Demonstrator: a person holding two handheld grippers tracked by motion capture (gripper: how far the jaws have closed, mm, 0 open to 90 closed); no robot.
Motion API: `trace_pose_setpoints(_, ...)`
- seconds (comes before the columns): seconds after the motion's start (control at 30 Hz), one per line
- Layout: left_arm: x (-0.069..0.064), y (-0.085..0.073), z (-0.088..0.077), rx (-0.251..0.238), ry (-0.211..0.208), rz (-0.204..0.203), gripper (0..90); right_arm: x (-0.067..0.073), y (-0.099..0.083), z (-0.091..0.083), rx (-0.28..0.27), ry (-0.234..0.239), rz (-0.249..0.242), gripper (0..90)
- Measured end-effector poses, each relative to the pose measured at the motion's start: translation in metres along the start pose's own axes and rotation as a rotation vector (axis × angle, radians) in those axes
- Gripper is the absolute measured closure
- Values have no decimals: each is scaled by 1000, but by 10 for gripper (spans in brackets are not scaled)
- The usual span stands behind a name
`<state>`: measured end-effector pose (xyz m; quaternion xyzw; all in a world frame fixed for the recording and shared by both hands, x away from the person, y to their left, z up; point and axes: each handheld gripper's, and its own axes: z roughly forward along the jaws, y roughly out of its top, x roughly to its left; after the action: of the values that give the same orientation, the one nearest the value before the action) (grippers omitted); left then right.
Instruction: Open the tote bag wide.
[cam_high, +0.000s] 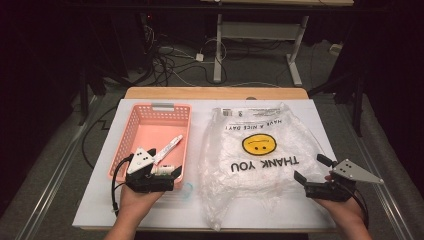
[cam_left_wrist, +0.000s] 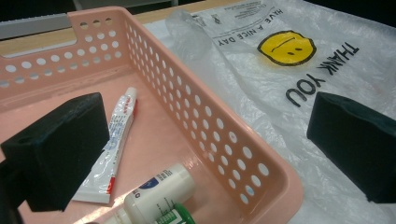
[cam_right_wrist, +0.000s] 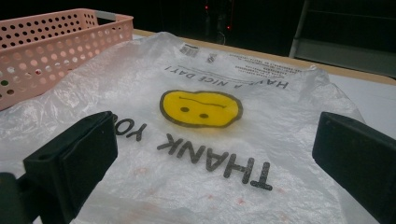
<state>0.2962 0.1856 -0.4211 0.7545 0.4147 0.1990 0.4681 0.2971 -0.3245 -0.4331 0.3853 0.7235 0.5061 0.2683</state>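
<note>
Apparently the work is moving toiletries from the pink basket (cam_high: 131, 131) into the plastic bag (cam_high: 260, 165), which lies flat on the desk (cam_high: 100, 210) just right of the basket, printed side up. The left gripper (cam_high: 165, 176) hovers at the basket's near end with its jaws wide apart and empty, straddling the near right wall; a white bottle (cam_left_wrist: 161, 191) lies right below it, and a toothpaste tube (cam_left_wrist: 114, 144) sits beside that on the basket floor. The right gripper (cam_high: 312, 169) hangs over the bag's near right edge, jaws likewise spread, holding nothing. The bottle looks light, rigid and smooth — probably slippery, so grip it across its middle. The bag is thin, limp film — pinch a handle or mouth edge.
</note>
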Motion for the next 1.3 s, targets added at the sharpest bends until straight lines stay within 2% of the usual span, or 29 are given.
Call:
trace_pose_setpoints(0.13,2,0,0,-5,-2,-19,0,-2,-1,-2,1,2,2,2)
trace_pose_setpoints(0.67,4,-2,1,12,4,-14,0,-19,-2,-9,18,-48,36,7)
trace_pose_setpoints(0.83,4,-2,1,12,4,-12,0,-29,-4,-12,33,-76,43,17)
trace_pose_setpoints(0.87,4,-2,1,14,4,-12,0,-33,-6,-14,38,-86,59,21)
trace_pose_setpoints(1.0,5,-3,3,24,-7,-22,0,-40,-8,-16,53,-102,70,34)
trace_pose_setpoints(1.2,5,-3,3,25,-5,-15,0,-53,-13,-18,83,-130,102,54)
trace_pose_setpoints(1.3,5,-3,2,24,-4,-15,0,-61,-18,-18,113,-154,120,82)
